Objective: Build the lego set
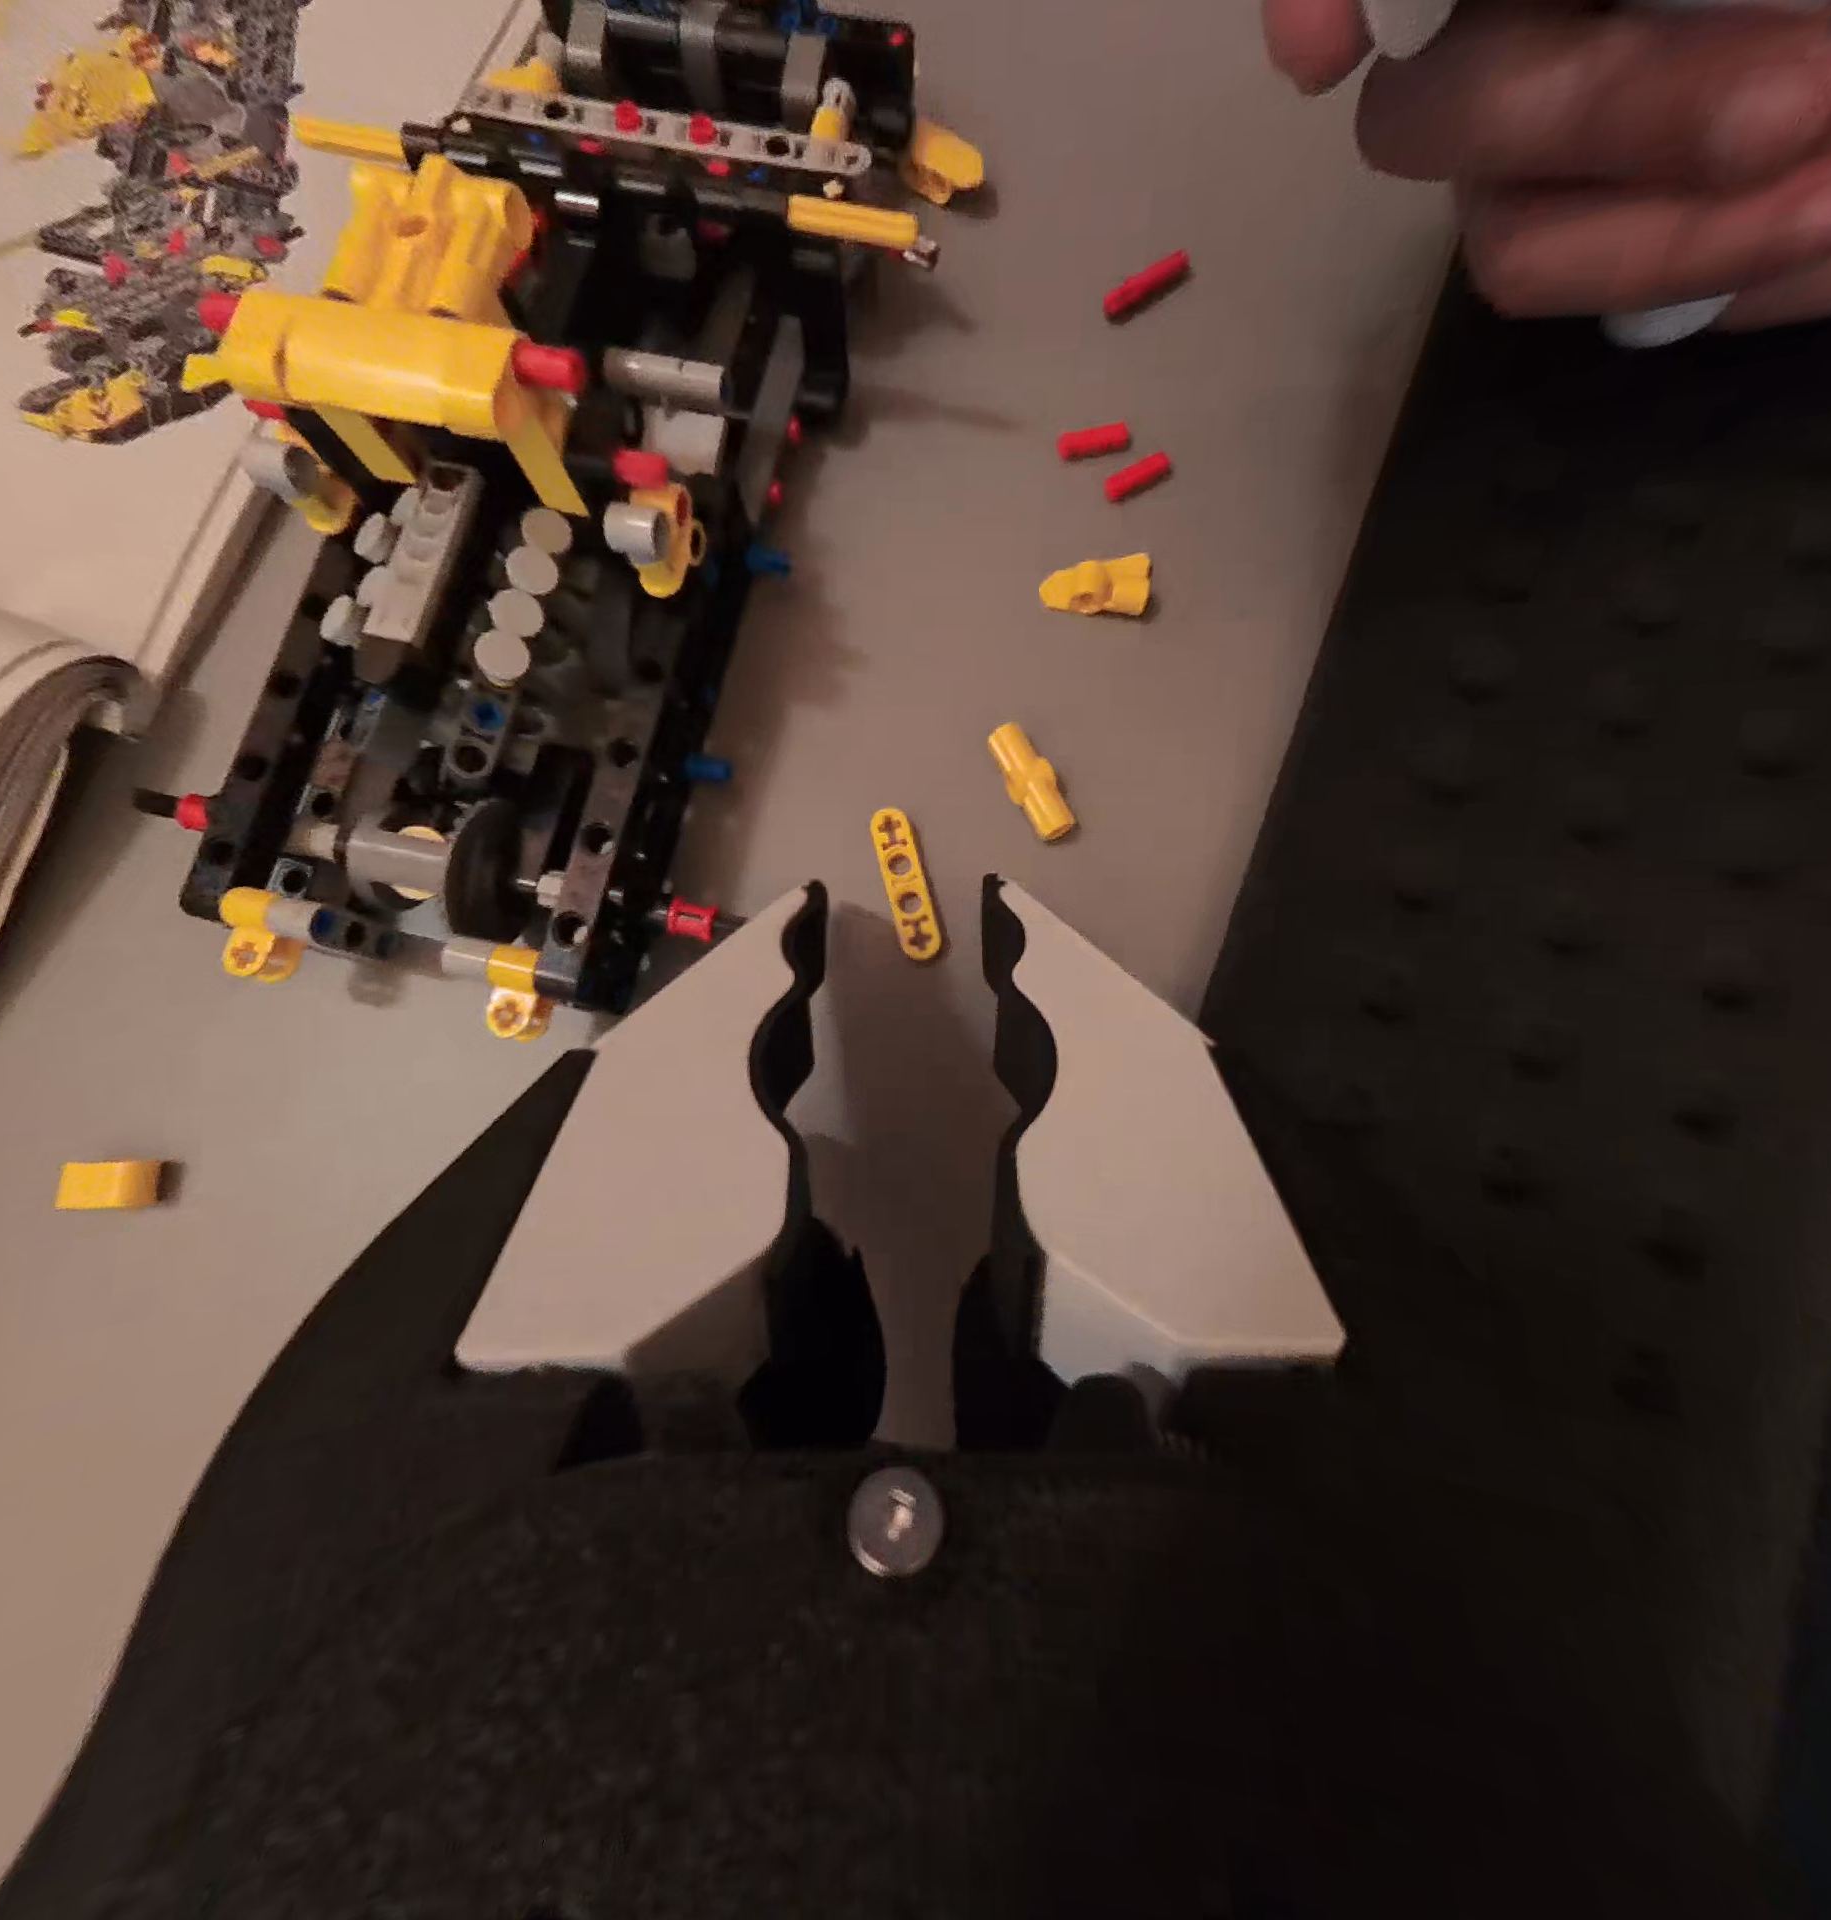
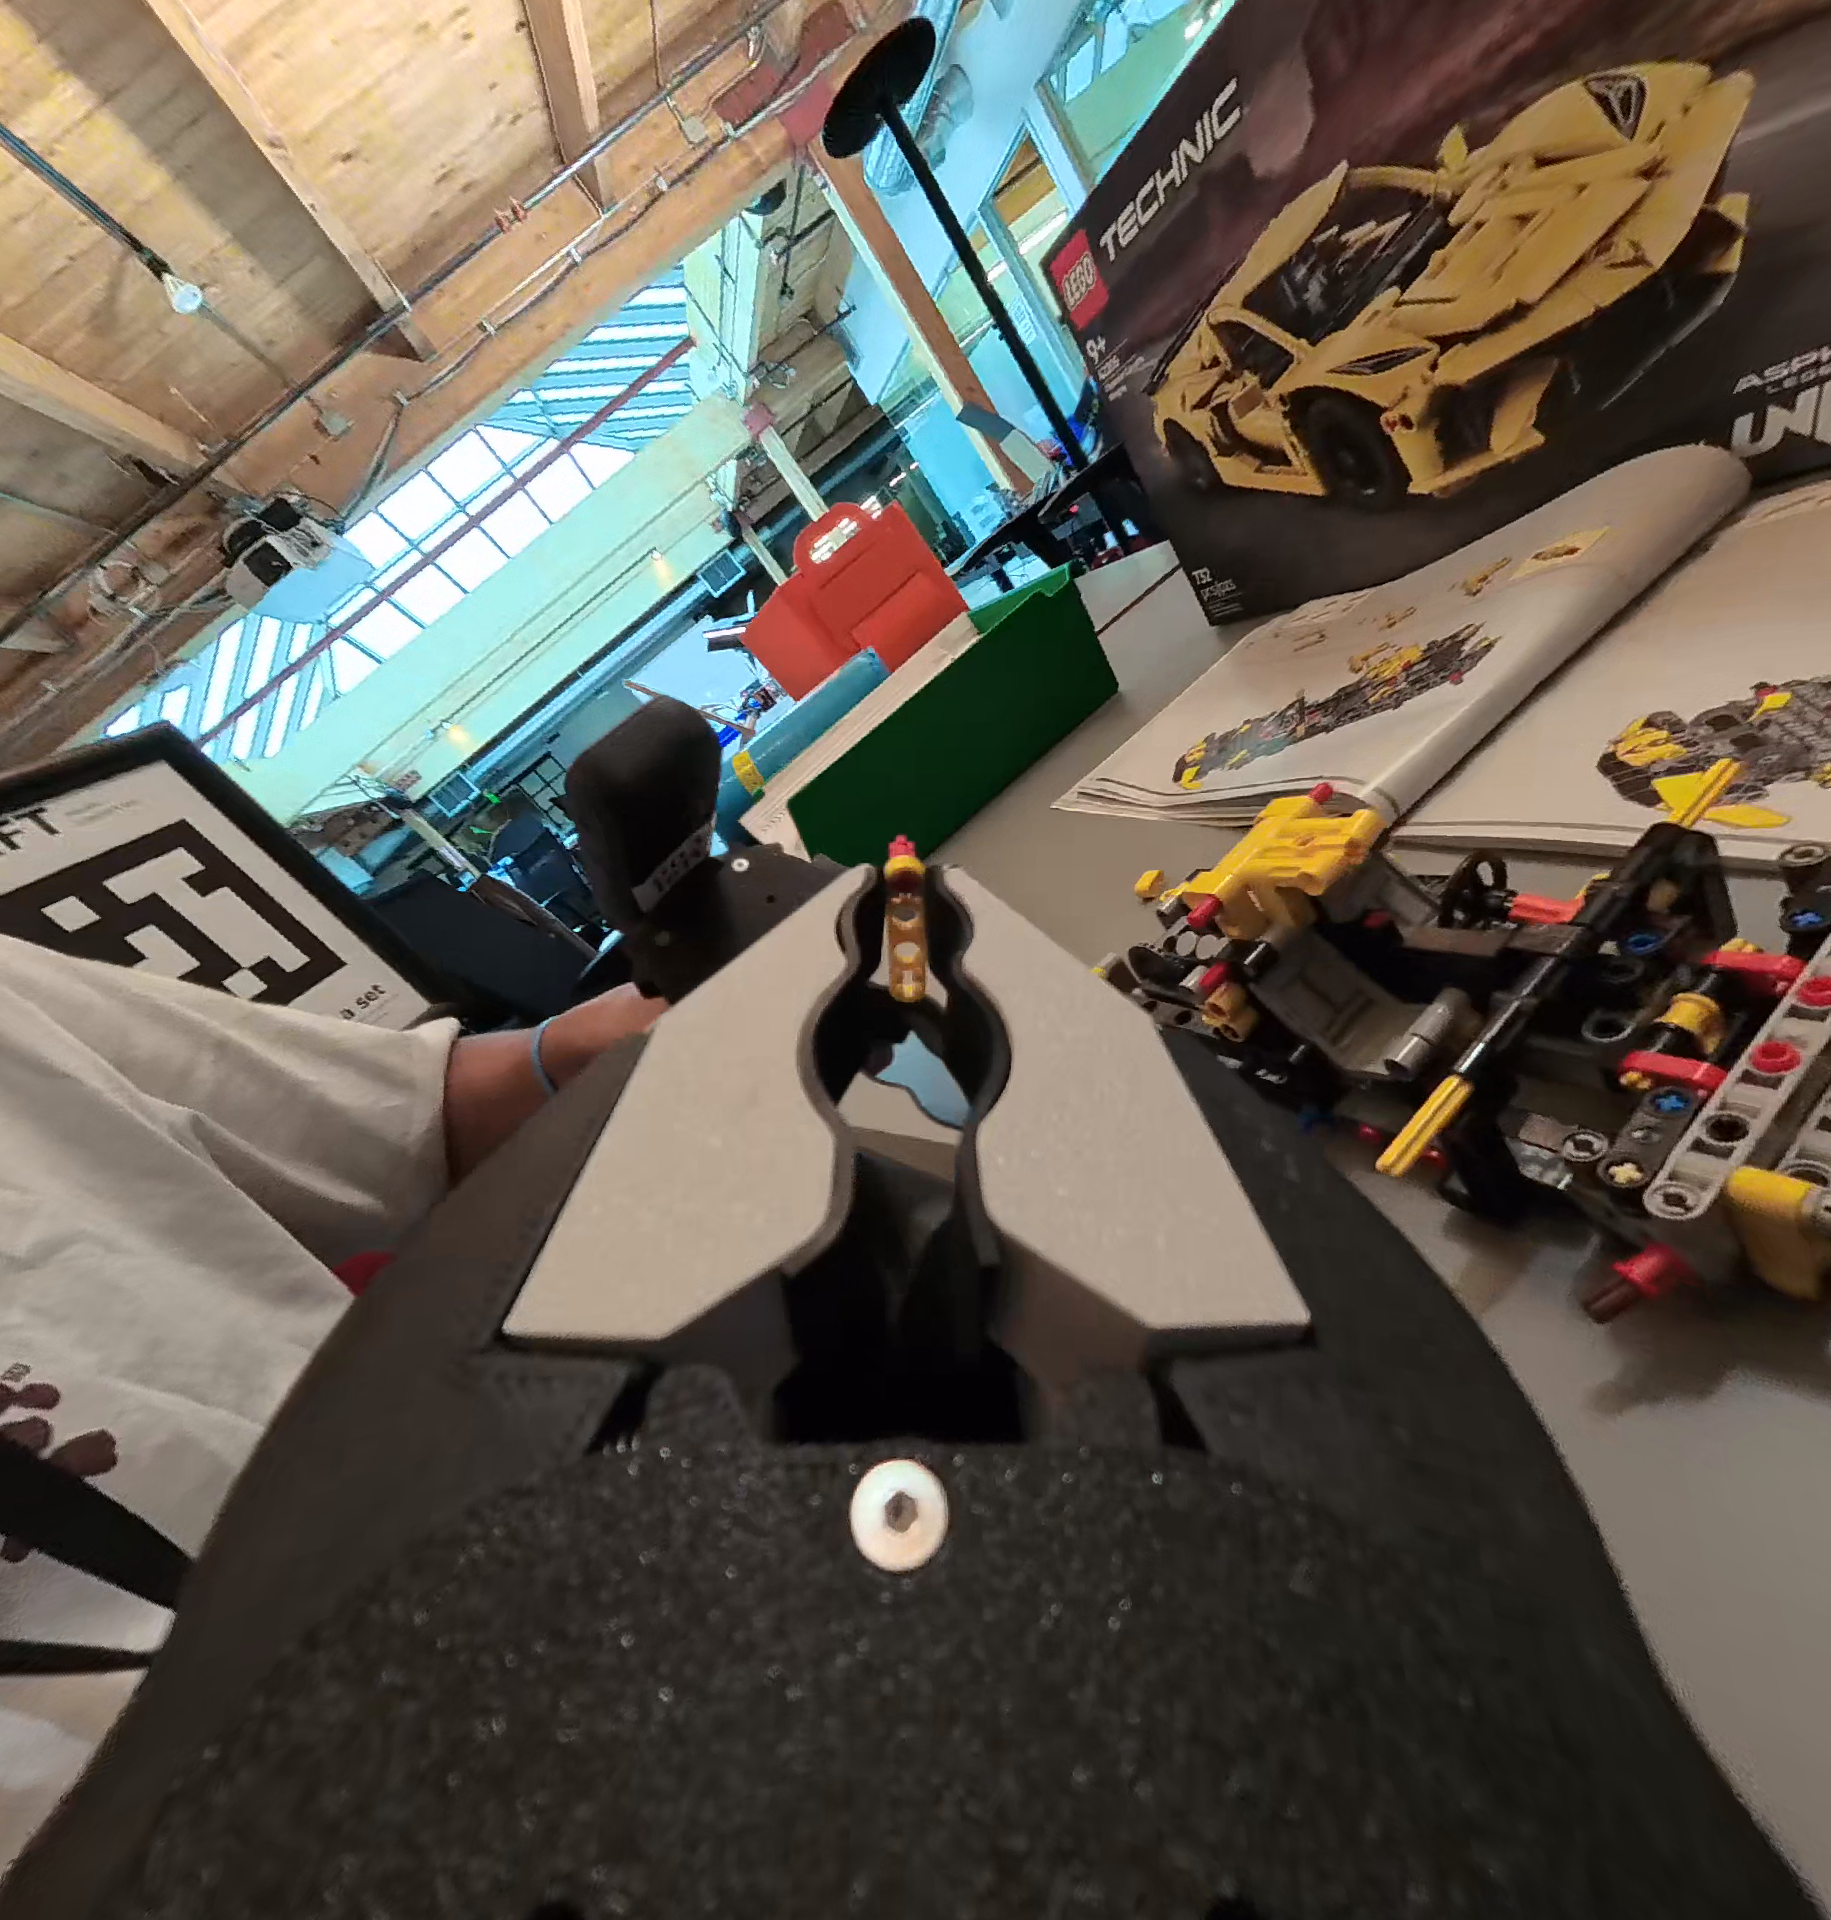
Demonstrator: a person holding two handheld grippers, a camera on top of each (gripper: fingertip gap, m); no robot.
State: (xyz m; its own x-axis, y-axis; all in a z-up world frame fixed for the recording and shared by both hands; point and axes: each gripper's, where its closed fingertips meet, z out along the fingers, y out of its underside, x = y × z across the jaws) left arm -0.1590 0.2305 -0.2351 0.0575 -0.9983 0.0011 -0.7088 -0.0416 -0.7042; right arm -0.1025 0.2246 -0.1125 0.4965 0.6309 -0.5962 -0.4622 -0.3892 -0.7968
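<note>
The half-built black and yellow car chassis (image 1: 495, 582) lies on the grey table; it also shows in the right wrist view (image 2: 1513, 1018). My left gripper (image 1: 900, 894) is open just above the table, its tips either side of a flat yellow beam (image 1: 906, 883) with holes. Beyond it lie a yellow connector (image 1: 1032, 781), a yellow angled piece (image 1: 1096, 587) and three red pins (image 1: 1145, 283). My right gripper (image 2: 903, 883) is raised and tilted up, shut on a small yellow beam (image 2: 905, 940) with a red pin at its top.
An open instruction booklet (image 1: 111, 156) lies left of the chassis, also in the right wrist view (image 2: 1410, 665). The set's box (image 2: 1462, 291) and a green bin (image 2: 952, 717) stand behind. A dark studded mat (image 1: 1565, 935) borders the table's right. A loose yellow piece (image 1: 111, 1184) lies at left. A hand (image 1: 1617, 156) shows top right. The yellow angled piece (image 1: 1096, 587) is closer to my left gripper, around 7 cm from its tips; the right tips are 12 cm off.
</note>
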